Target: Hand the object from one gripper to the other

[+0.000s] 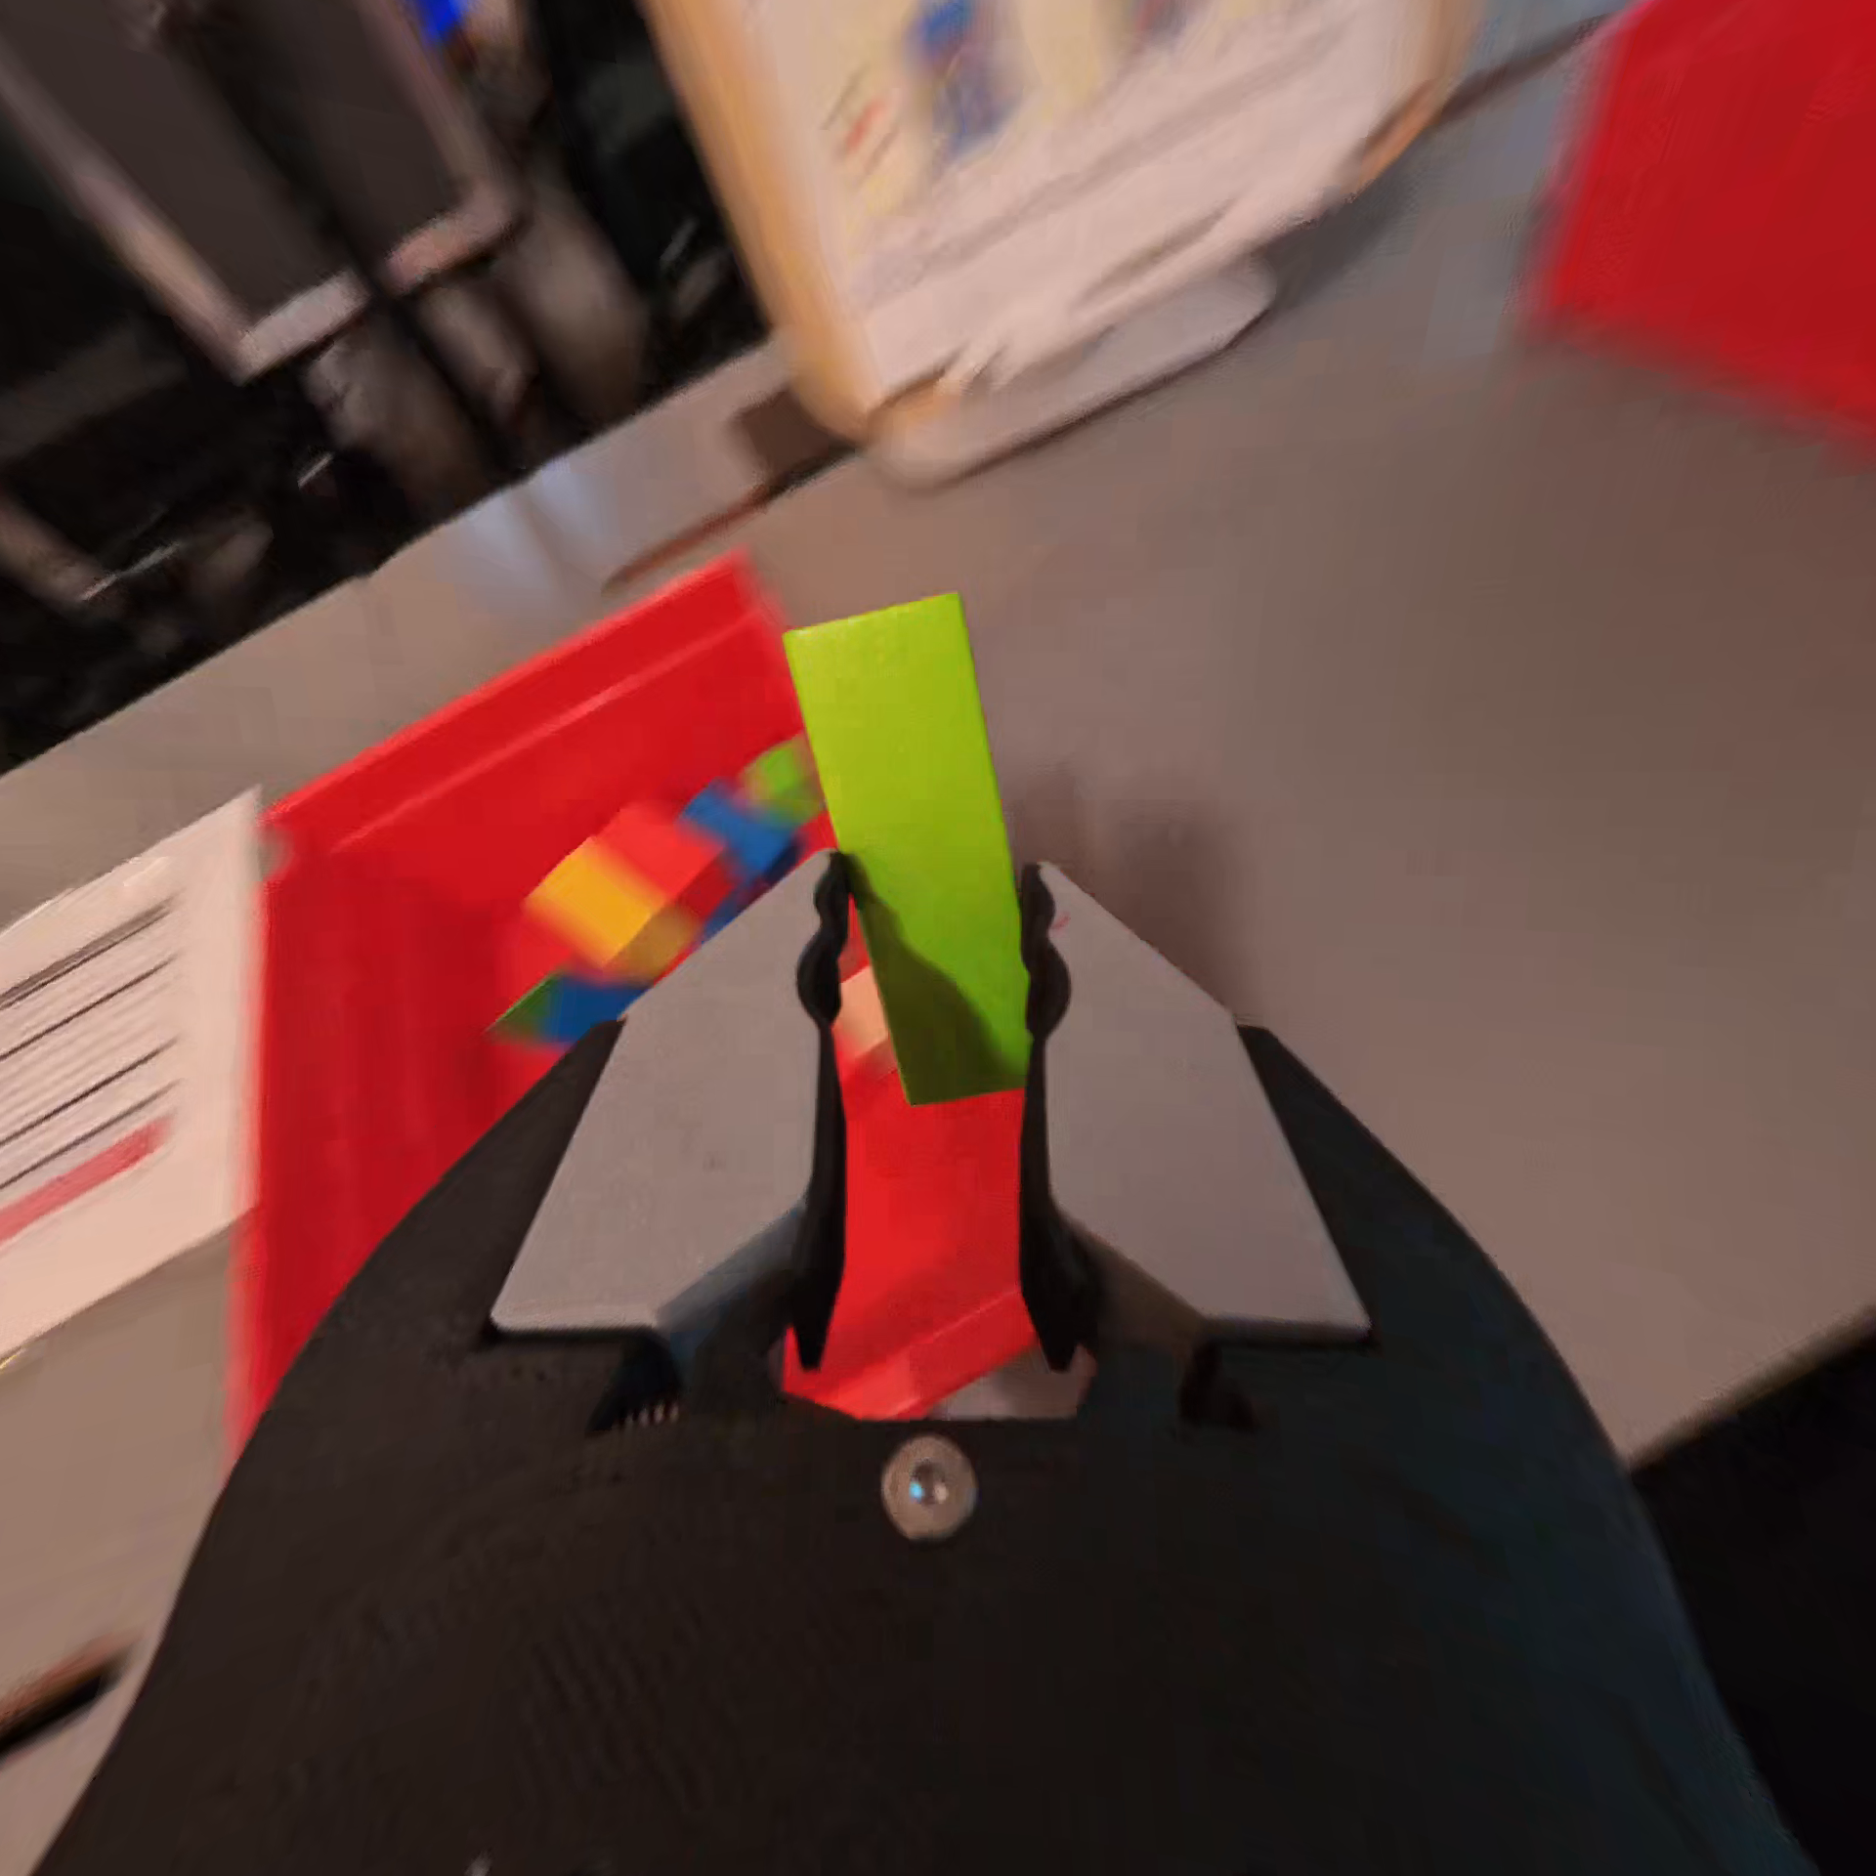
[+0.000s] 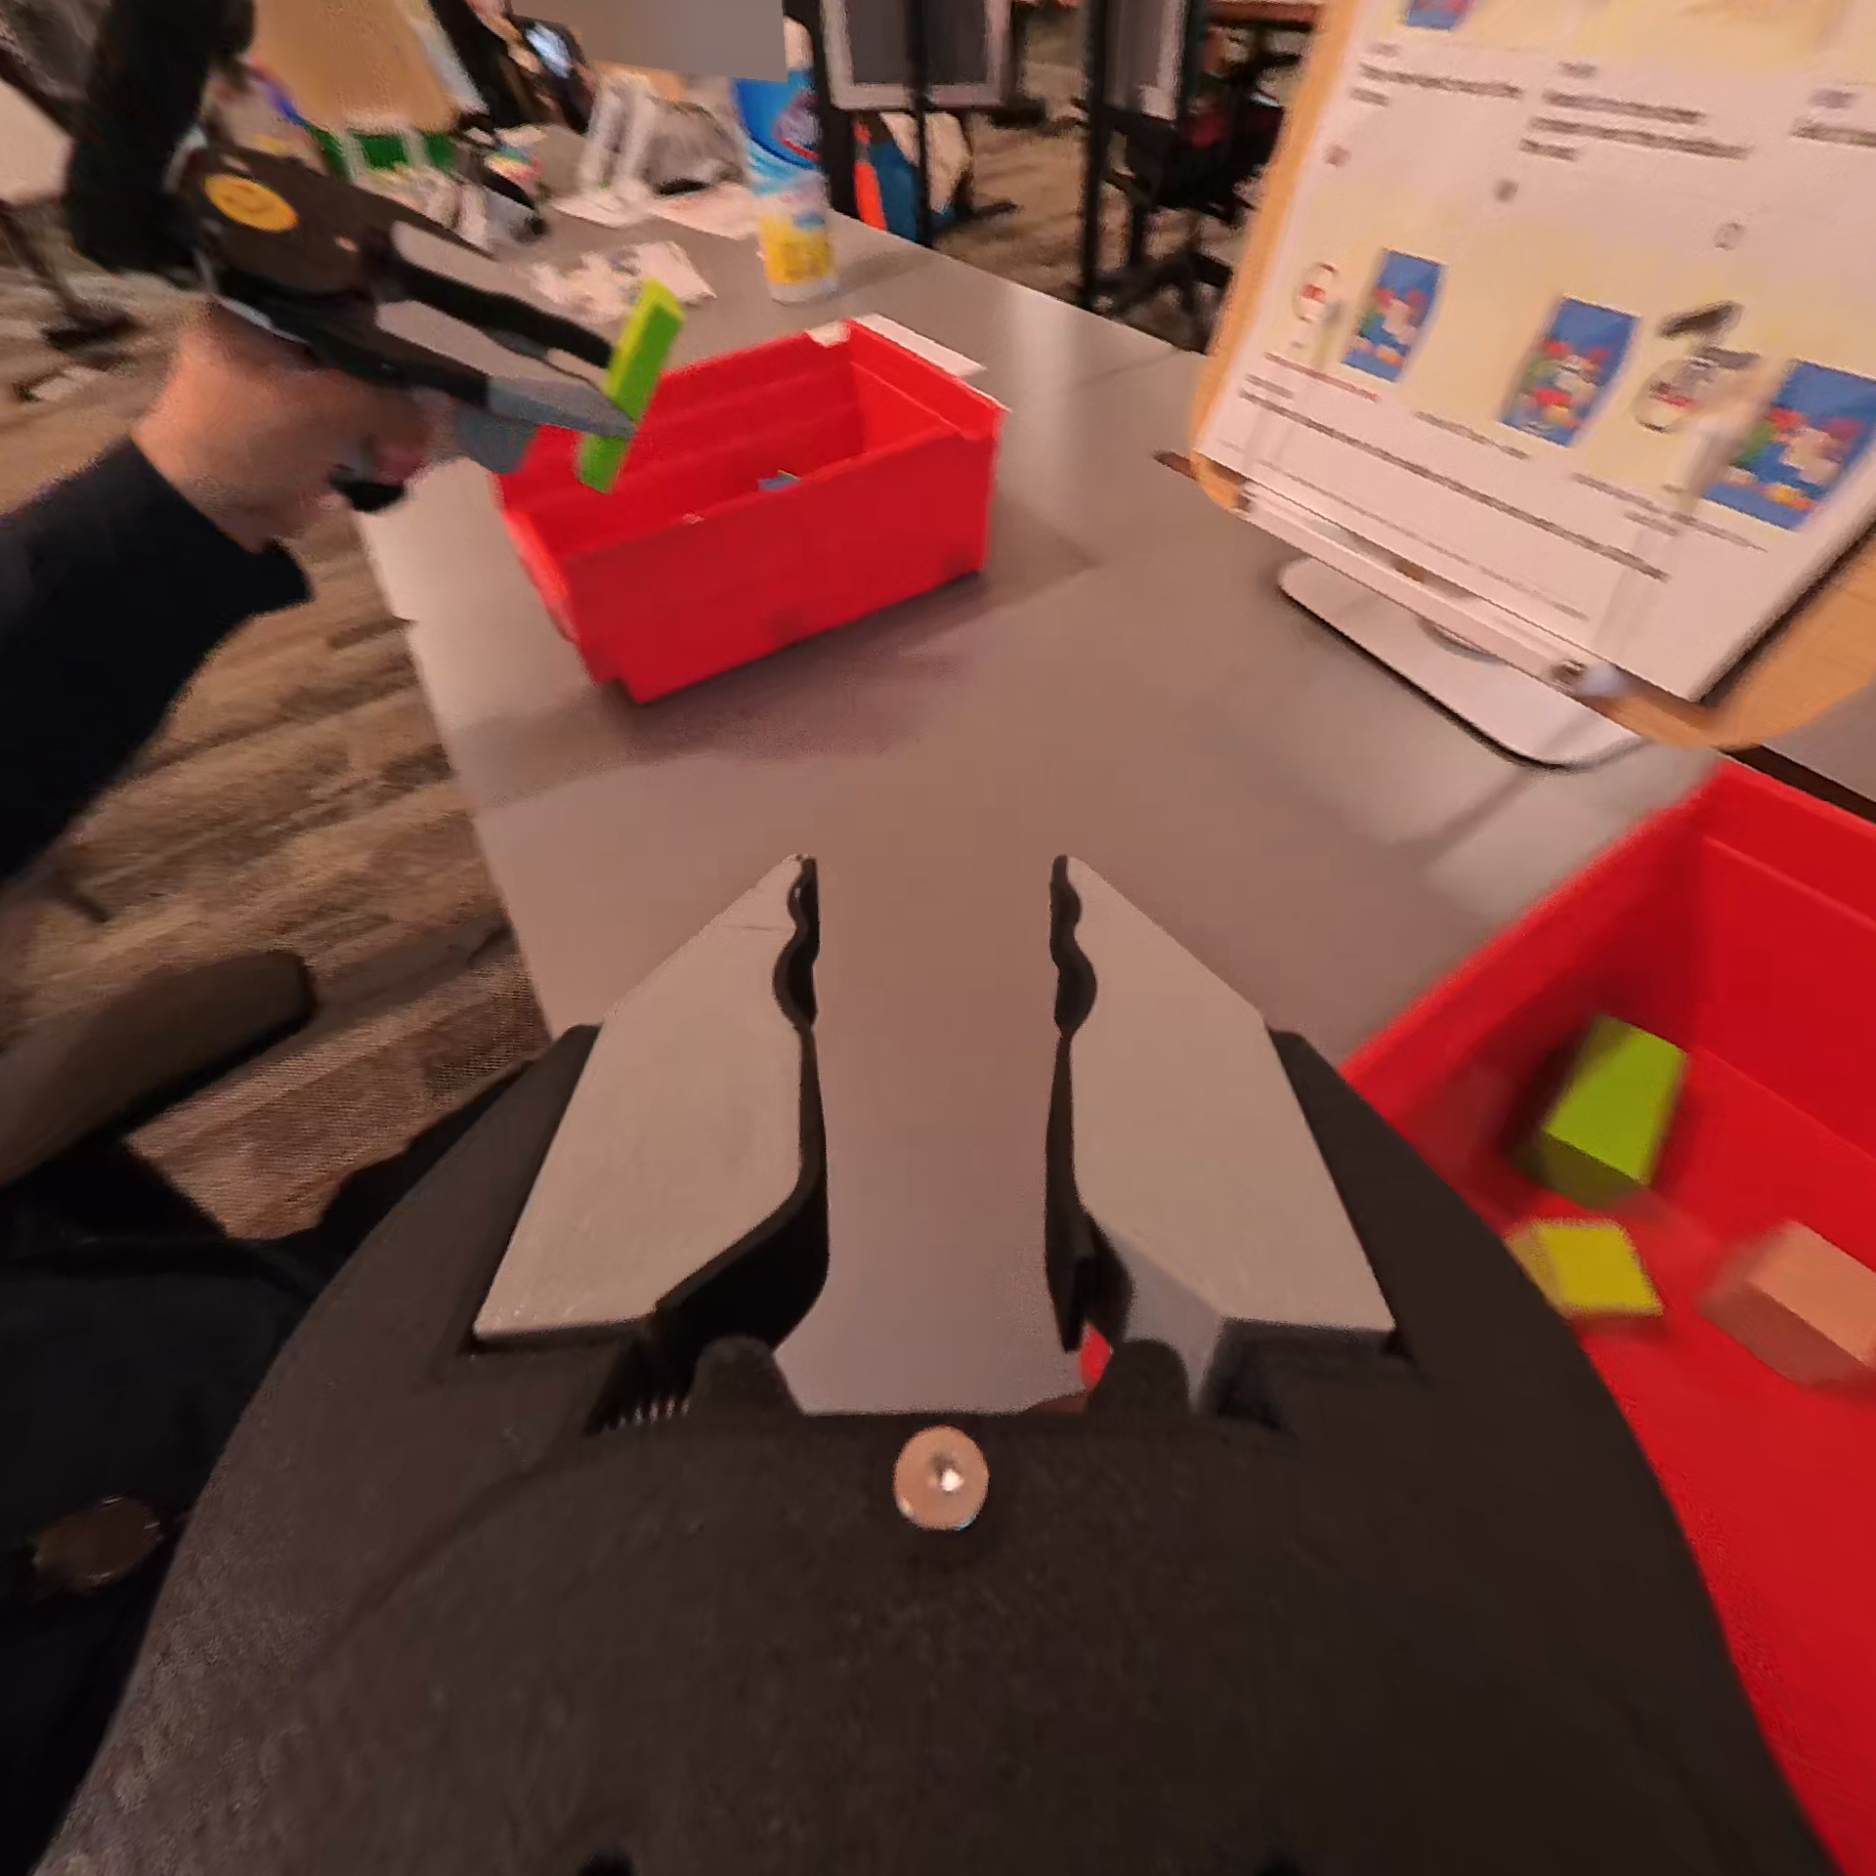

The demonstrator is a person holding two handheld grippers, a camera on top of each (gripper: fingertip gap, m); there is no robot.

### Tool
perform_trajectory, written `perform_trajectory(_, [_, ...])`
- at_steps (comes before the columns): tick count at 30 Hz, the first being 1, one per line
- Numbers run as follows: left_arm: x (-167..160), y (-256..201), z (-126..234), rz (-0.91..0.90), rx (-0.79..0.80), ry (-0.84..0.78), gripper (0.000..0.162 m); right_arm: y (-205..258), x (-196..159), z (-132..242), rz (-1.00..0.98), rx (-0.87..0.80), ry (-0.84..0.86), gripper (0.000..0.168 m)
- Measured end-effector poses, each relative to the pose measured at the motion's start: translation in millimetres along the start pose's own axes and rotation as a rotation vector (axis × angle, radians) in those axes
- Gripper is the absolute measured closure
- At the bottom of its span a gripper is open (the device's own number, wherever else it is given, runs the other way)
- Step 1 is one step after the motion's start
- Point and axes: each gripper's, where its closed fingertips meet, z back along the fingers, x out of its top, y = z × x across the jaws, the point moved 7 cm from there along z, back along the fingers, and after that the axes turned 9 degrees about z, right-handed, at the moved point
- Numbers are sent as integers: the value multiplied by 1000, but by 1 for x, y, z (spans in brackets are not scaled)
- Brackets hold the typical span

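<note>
My left gripper (image 1: pixel 934 883) is shut on a flat lime-green block (image 1: pixel 903 772), which stands nearly upright between its fingers above a red bin (image 1: pixel 406 914). The right wrist view shows that gripper (image 2: pixel 619 406) at the far left, holding the green block (image 2: pixel 634 376) over the near-left corner of the red bin (image 2: pixel 792 579). My right gripper (image 2: pixel 929 873) is open and empty above the grey table (image 2: pixel 1015 751), well apart from the block.
The left red bin holds several coloured blocks (image 1: pixel 629 893). A second red bin (image 2: pixel 1726 964) at the right holds green blocks (image 2: pixel 1614 1112) and a tan block (image 2: pixel 1797 1310). A printed board on a stand (image 2: pixel 1523 335) sits at the back right. A person's arm (image 2: pixel 122 609) is at the left. Spacing between my two grippers at the tips: around 35 cm.
</note>
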Motion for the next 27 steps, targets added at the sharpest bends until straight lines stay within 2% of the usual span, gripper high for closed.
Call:
perform_trajectory(2, [19, -47, 18, 39, -223, -148, 130, 16, 8, -9, 5, 91, -56, 124])
perform_trajectory(5, [32, -116, 40, 55, -538, -274, 130, 43, 19, -20, 13, 208, -135, 124])
perform_trajectory(9, [29, -188, 50, 25, -803, -297, 130, 78, 32, -26, 17, 361, -224, 121])
perform_trajectory(13, [25, -229, 54, 11, -932, -316, 130, 99, 40, -25, -1, 461, -292, 118])
perform_trajectory(19, [22, -246, 53, 54, -1036, -327, 130, 113, 41, -26, -78, 639, -324, 123])
perform_trajectory(22, [19, -250, 50, 51, -1037, -330, 130, 113, 38, -32, -70, 630, -305, 137])
perform_trajectory(27, [15, -247, 36, 163, -1036, -282, 132, 106, 34, -39, -97, 580, -262, 138])
